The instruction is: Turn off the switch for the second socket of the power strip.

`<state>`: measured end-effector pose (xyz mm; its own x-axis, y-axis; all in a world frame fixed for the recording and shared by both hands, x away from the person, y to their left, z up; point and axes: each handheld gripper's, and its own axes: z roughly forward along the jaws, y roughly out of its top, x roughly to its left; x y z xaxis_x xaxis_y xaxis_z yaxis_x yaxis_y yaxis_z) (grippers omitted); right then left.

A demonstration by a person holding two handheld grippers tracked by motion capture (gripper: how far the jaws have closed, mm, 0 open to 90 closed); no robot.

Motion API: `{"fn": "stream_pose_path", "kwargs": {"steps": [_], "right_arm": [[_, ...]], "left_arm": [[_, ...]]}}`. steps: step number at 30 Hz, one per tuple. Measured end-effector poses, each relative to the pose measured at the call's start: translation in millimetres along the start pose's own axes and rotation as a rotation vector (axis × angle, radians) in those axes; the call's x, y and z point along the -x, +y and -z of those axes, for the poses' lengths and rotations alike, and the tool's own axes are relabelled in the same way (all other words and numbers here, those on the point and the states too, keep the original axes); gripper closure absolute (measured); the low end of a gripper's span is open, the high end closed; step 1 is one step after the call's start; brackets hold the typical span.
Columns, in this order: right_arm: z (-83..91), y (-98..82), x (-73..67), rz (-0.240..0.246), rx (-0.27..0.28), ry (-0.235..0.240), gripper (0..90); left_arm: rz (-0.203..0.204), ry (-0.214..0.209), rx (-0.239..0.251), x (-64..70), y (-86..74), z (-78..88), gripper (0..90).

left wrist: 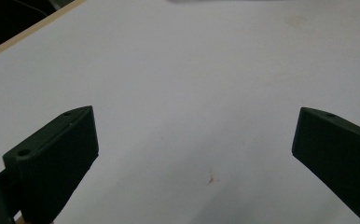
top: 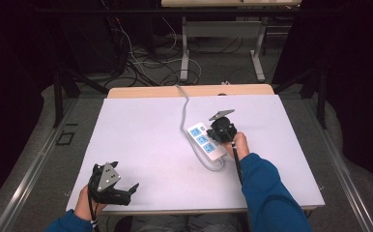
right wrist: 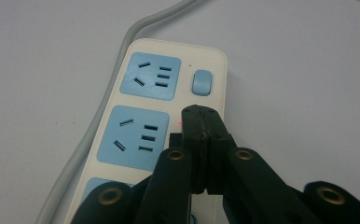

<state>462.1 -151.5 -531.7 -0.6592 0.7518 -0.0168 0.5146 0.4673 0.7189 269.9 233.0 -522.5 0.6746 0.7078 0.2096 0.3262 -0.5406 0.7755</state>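
The white tabletop [top: 141, 145] takes up the middle of the high view. Right of centre lies a white power strip [top: 205, 141] with blue sockets, its grey cable [top: 183, 108] running toward the top. The right gripper [right wrist: 201, 114], jaws pressed together and empty, seems to touch the strip beside its second socket. At lower left, the left gripper [top: 132, 187] rests with jaws spread wide, empty.

The power strip [right wrist: 166, 116] is white, with plain pale-blue socket faces [right wrist: 134, 136] cut by dark slots, a pale-blue switch [right wrist: 202, 82] and a tiny red light [right wrist: 180, 123] beside the middle socket; its cord [right wrist: 99, 107] is light grey; the right gripper [right wrist: 201, 116] is black with brass-coloured pivots; the left gripper [top: 112, 186] is black under a grey plate; the table [top: 146, 130] is plain white, edged in light wood; the sleeve [top: 266, 193] is blue
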Motion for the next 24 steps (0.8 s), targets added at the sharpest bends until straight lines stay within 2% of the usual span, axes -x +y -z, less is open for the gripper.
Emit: {"fn": "stream_pose_path", "kwargs": {"steps": [12,14,24], "right_arm": [[0.2,0.0,-0.5,0.000,-0.002,-0.007,90.0],[-0.9,-0.4,-0.8,-0.002,0.013,-0.008,90.0],[-0.3,-0.3,-0.7,-0.004,0.002,-0.007,90.0]], "left_arm": [[0.001,0.002,0.002,0.2,0.1,-0.4,0.3],[0.001,0.002,0.001,0.3,0.2,-0.4,0.3],[0.001,0.002,0.001,0.3,0.2,-0.5,0.3]]}}
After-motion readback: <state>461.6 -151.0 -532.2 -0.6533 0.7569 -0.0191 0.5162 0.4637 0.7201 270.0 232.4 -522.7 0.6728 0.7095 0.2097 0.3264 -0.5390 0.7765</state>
